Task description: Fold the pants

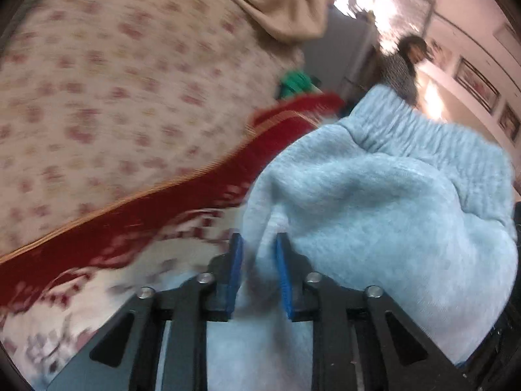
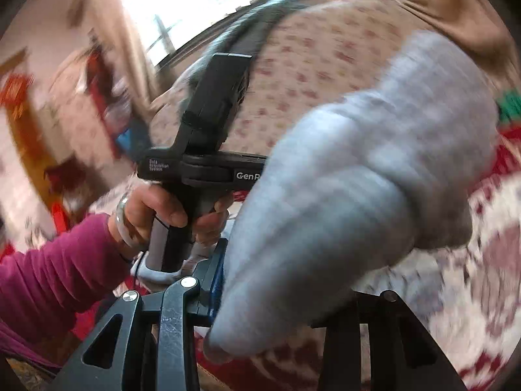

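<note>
The light grey sweatpants point(image 1: 374, 202) hang lifted above the bed, the elastic waistband at the top in the left wrist view. My left gripper point(image 1: 259, 260) is shut on a fold of the grey pants between its blue pads. In the right wrist view the pants point(image 2: 358, 189) drape over my right gripper point(image 2: 257, 280), which grips their cloth; the right finger is hidden under the fabric. The left gripper's black body point(image 2: 208, 150) and the hand holding it show to the left. Both views are motion-blurred.
A floral cream bedspread point(image 1: 114, 91) with a red patterned blanket point(image 1: 162, 202) lies below. A beige cloth point(image 1: 280, 6) lies at the far end. A person point(image 1: 403, 65) stands by a wall with pictures. A green item point(image 1: 294, 81) sits past the blanket.
</note>
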